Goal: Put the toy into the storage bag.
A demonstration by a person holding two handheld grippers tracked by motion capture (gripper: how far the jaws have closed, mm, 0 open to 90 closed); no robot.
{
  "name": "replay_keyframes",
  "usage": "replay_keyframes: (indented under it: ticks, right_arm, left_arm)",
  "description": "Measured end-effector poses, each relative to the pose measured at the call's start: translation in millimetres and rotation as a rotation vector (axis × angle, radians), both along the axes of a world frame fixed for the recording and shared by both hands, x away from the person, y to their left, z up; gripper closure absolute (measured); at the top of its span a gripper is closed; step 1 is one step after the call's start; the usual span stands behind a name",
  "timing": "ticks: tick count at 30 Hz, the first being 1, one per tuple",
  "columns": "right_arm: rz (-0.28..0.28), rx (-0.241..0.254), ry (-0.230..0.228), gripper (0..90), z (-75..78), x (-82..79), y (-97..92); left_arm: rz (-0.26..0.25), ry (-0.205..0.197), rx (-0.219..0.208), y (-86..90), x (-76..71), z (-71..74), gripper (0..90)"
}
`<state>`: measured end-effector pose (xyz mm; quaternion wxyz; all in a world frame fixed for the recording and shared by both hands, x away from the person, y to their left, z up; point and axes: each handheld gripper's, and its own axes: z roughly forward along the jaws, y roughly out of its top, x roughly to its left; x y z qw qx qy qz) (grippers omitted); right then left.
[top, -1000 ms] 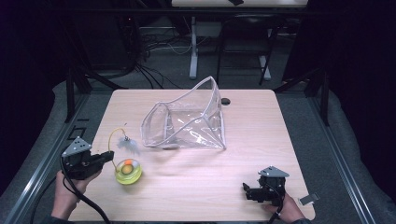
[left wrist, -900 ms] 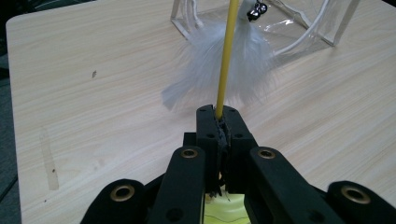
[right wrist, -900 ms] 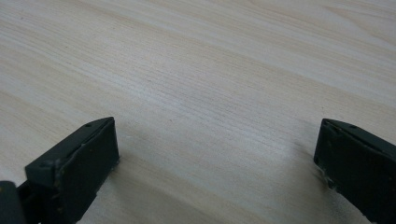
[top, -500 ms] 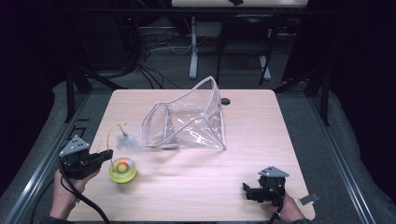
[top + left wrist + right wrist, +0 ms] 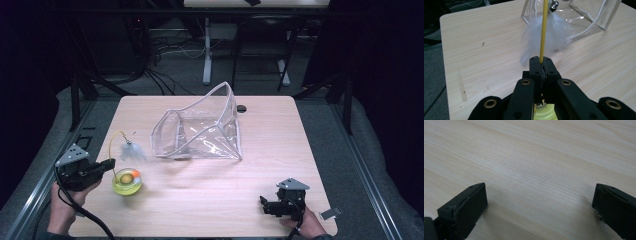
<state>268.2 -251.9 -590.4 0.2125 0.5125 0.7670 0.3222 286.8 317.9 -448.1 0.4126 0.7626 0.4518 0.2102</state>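
While our left tongs (image 5: 541, 65) sit clamped on the yellow wand (image 5: 543, 30) of a feather toy (image 5: 131, 149) near the table's (image 5: 280, 135) left edge, our right tongs (image 5: 263, 204) rest apart by the near edge, with bare wood between them and the clear bag (image 5: 202, 127).

My left gripper (image 5: 541, 65) hides most of the yellow bowl (image 5: 544, 111); the white feathers (image 5: 546, 37) look blurred.

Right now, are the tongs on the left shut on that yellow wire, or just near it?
Shut on it. The left tongs have their black jaws pressed together with the yellow wire rising from between them.
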Motion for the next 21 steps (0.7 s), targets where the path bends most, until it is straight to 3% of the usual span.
replay_keyframes:
  ticks: [21]
  right_arm:
    - [0.0, 0.0, 0.0, 0.0, 0.0, 0.0, 0.0]
  left_arm:
    - [0.05, -0.003, -0.047, 23.0, 8.0, 4.5, 88.4]
